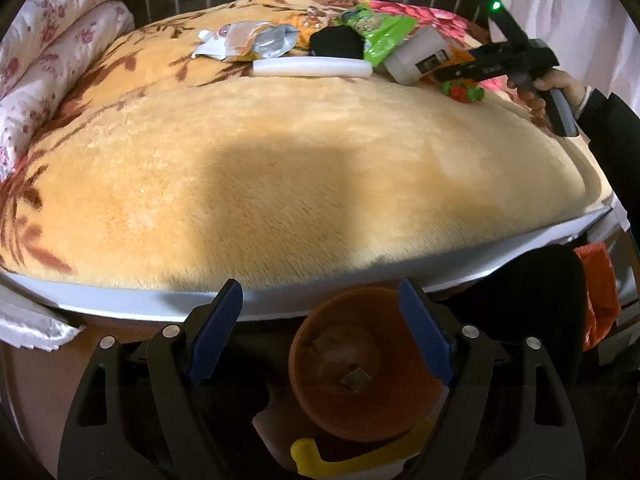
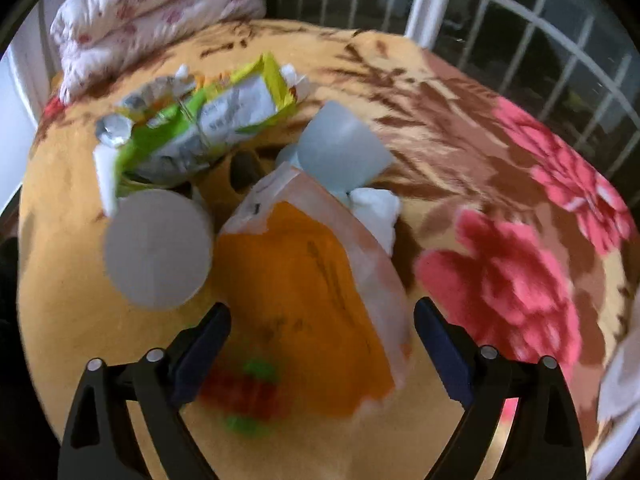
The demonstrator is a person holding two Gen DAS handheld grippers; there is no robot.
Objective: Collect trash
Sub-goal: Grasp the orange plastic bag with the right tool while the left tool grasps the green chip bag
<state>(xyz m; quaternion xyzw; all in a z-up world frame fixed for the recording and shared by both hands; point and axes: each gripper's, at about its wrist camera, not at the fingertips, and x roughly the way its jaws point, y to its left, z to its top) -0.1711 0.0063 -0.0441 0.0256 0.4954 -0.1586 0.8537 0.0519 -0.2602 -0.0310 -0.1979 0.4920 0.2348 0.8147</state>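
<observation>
Two hand-held grippers, one bed, one bin.

Left gripper (image 1: 320, 334): jaws spread wide, nothing between the blue pads; it hangs over the near edge of the bed, above an orange bin (image 1: 362, 364) that stands on the floor just below the bed frame. Scraps lie in the bin's bottom; what they are cannot be told. A yellow handle (image 1: 340, 458) shows under the bin.

Right gripper (image 2: 322, 354): jaws parted, pads touching nothing; it hovers over the trash at the far right of the bed. An orange-and-white wrapper (image 2: 316, 280) lies on the blanket between its fingers. A small red-and-green piece (image 2: 248, 396) sits beside the left finger, blurred. In the left wrist view the same gripper (image 1: 434, 76) is held by a hand (image 1: 550, 90) in a dark sleeve.

Blanket (image 1: 300, 168): tan plush, brown leaves, pink flowers at the far right.

Trash pile, far side of the blanket: green snack bag (image 2: 192, 136), silver spouted pouch (image 1: 244, 40), white tube (image 1: 312, 68), white block (image 2: 340, 148), crumpled tissue (image 2: 378, 208), black item (image 1: 336, 42).

Folded floral quilts (image 1: 52, 52): far left corner.
</observation>
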